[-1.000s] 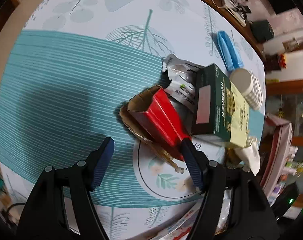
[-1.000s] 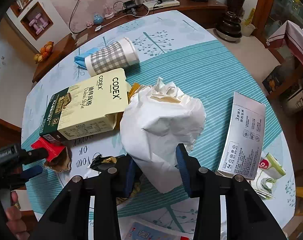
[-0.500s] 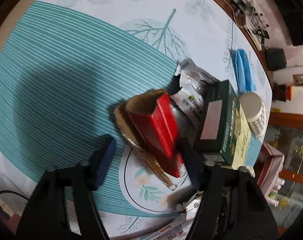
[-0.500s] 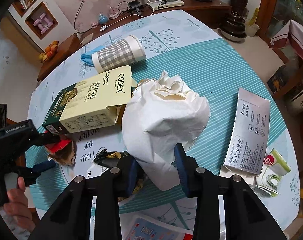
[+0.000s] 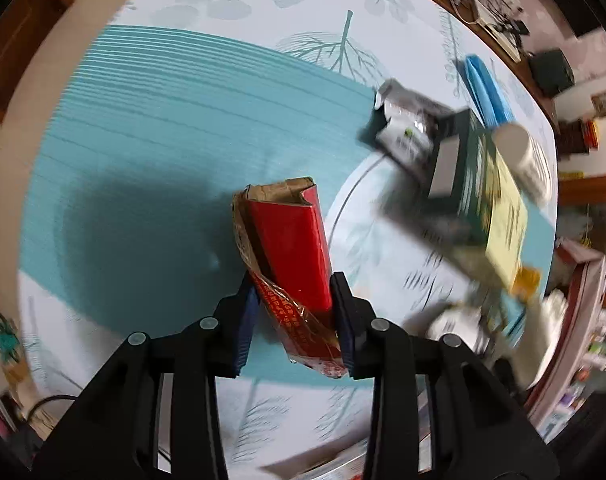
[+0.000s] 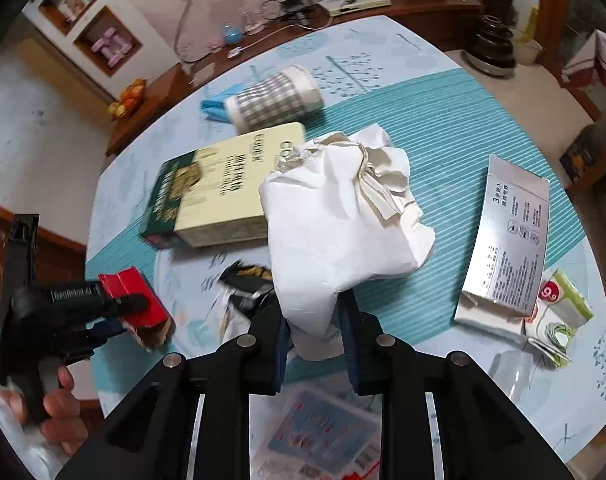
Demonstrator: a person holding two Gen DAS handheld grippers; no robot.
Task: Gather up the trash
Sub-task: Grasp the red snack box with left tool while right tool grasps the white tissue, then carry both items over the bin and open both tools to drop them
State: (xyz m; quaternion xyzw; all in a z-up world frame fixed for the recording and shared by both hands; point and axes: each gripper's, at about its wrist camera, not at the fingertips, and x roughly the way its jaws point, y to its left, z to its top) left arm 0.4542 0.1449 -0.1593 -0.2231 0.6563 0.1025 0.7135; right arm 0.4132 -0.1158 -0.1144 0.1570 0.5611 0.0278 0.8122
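Observation:
My left gripper [image 5: 294, 312] is shut on a crushed red carton [image 5: 291, 248] with torn cellophane and holds it above the teal-striped tablecloth [image 5: 143, 140]. The same carton [image 6: 137, 300] and left gripper [image 6: 115, 312] show at the left in the right wrist view. My right gripper [image 6: 315, 320] is shut on a crumpled white paper bag [image 6: 335, 216], lifted above the table. A green and cream CODEX box [image 6: 219, 188], a checked paper cup [image 6: 275, 98] and a silver foil wrapper [image 5: 407, 128] lie on the table.
A flattened silver carton [image 6: 507, 236] and a small green packet [image 6: 563, 300] lie at the right. A blue face mask [image 5: 485, 88] lies by the cup. A dark candy wrapper [image 6: 247, 284] lies below the bag. A printed packet [image 6: 323, 432] lies at the near edge.
My left gripper closed on the red carton and lifted it away from the pile toward the left. My right gripper kept its hold on the white paper bag and raised it slightly.

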